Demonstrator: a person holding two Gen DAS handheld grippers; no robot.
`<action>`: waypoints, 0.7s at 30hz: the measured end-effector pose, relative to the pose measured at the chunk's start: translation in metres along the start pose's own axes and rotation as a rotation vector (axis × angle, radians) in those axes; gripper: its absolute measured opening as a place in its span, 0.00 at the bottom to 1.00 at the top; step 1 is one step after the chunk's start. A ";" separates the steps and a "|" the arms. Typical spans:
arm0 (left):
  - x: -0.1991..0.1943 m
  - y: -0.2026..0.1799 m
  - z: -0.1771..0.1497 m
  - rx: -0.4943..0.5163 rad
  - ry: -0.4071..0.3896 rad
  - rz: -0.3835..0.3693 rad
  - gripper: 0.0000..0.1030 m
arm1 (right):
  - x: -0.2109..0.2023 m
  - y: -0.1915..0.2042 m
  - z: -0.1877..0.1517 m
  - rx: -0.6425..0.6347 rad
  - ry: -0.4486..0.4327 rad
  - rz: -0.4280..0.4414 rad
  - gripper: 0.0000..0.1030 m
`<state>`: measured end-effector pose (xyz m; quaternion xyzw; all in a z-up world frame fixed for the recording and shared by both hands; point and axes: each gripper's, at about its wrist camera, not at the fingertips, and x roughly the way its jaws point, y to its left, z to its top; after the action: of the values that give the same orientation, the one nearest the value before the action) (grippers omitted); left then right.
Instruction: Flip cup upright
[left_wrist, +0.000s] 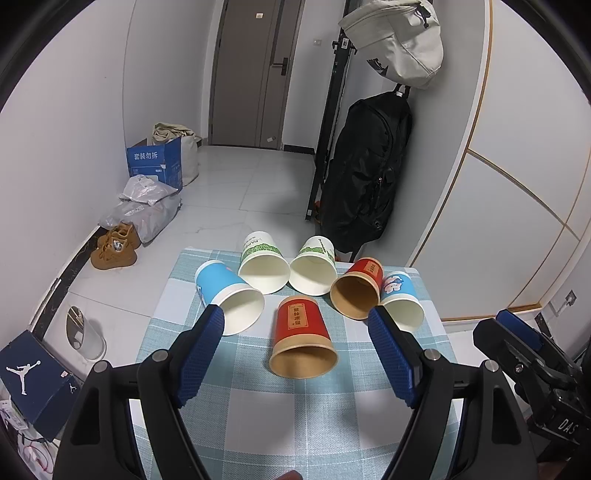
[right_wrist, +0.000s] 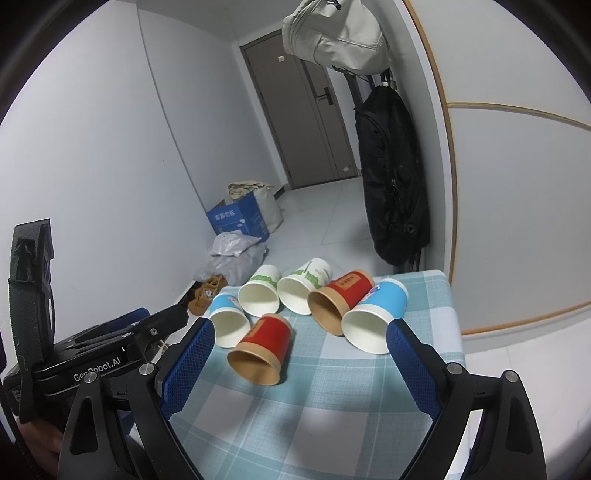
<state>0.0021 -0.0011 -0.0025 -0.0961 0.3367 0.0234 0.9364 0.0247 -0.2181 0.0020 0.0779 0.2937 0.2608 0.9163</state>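
Note:
Several paper cups lie on their sides on a checked tablecloth (left_wrist: 258, 406), mouths toward me. Nearest is a red cup (left_wrist: 301, 339), also in the right wrist view (right_wrist: 264, 347). Behind it lie a blue cup (left_wrist: 227, 295), two green-and-white cups (left_wrist: 263, 264) (left_wrist: 314, 269), a second red cup (left_wrist: 358, 290) and a second blue cup (left_wrist: 400, 301). My left gripper (left_wrist: 295, 317) is open and empty, its fingers either side of the near red cup and short of it. My right gripper (right_wrist: 299, 328) is open and empty, above the table's front part.
The small table ends just behind the cups, with tiled floor (left_wrist: 266, 184) beyond. A black backpack (left_wrist: 369, 170) hangs at the right wall. Boots (left_wrist: 116, 247), bags and a blue box (left_wrist: 155, 164) lie at the left. The right gripper's body (left_wrist: 535, 362) shows at the left view's right edge.

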 end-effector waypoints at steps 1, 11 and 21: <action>0.000 0.000 0.000 0.000 0.000 -0.001 0.74 | 0.000 0.000 0.000 0.000 0.000 0.000 0.92; 0.001 -0.001 0.000 0.004 0.000 -0.001 0.74 | 0.001 -0.001 0.000 0.001 -0.001 0.000 0.92; 0.001 -0.003 0.000 0.005 -0.002 -0.005 0.74 | 0.000 -0.002 0.001 0.000 -0.002 -0.001 0.92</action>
<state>0.0036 -0.0040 -0.0028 -0.0945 0.3358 0.0203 0.9369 0.0258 -0.2199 0.0020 0.0780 0.2929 0.2600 0.9168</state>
